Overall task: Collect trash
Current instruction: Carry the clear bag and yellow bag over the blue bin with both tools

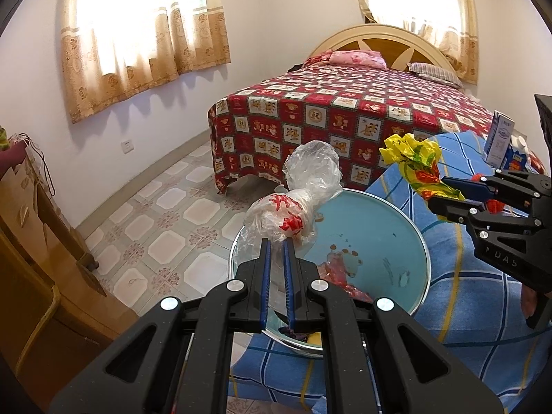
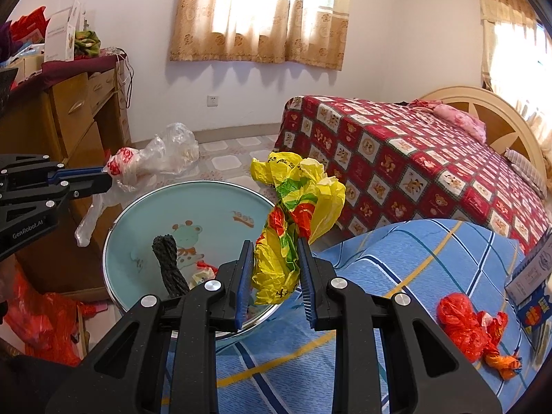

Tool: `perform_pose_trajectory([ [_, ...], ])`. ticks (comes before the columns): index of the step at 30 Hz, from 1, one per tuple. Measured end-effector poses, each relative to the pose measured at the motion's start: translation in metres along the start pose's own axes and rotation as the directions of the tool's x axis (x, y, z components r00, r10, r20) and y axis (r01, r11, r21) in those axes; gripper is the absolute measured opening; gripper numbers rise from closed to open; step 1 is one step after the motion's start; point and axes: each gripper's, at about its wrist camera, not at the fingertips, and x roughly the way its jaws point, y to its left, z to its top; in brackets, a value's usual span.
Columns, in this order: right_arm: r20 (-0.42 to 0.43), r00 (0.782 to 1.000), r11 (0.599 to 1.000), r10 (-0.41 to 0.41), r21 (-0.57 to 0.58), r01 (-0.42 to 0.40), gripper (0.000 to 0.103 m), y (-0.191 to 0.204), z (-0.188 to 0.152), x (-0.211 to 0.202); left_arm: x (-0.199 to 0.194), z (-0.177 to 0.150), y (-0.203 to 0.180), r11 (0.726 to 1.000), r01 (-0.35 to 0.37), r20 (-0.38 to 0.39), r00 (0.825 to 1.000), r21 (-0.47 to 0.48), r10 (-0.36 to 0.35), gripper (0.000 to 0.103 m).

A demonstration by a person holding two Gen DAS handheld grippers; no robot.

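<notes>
Trash is partly gathered: the left gripper (image 1: 277,241) pinches a clear bag (image 1: 296,200) and the right gripper (image 2: 274,241) a yellow bag (image 2: 296,207) over the basin (image 2: 145,200), seemingly already holding scraps, while a red bag (image 2: 462,324) remains on the blanket (image 2: 396,258).

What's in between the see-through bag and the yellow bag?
Only the blue basin shows in the gap between the clear bag and the yellow bag, seen from the right wrist view.

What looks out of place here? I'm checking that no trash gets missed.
A crumpled red plastic bag lies loose on the blue checked cloth, outside the blue basin, with neither gripper on it.
</notes>
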Motion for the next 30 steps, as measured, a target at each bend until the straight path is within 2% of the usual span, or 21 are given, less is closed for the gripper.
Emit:
perform_pose_trajectory([
  [30,0.012,1.0,1.0,0.003,-0.018,-0.003,0.026,0.0054,0.0007,-0.0049,0.0004,-0.001,0.0015,1.0,0.002,-0.001,1.0,-0.002,-0.002,0.007],
])
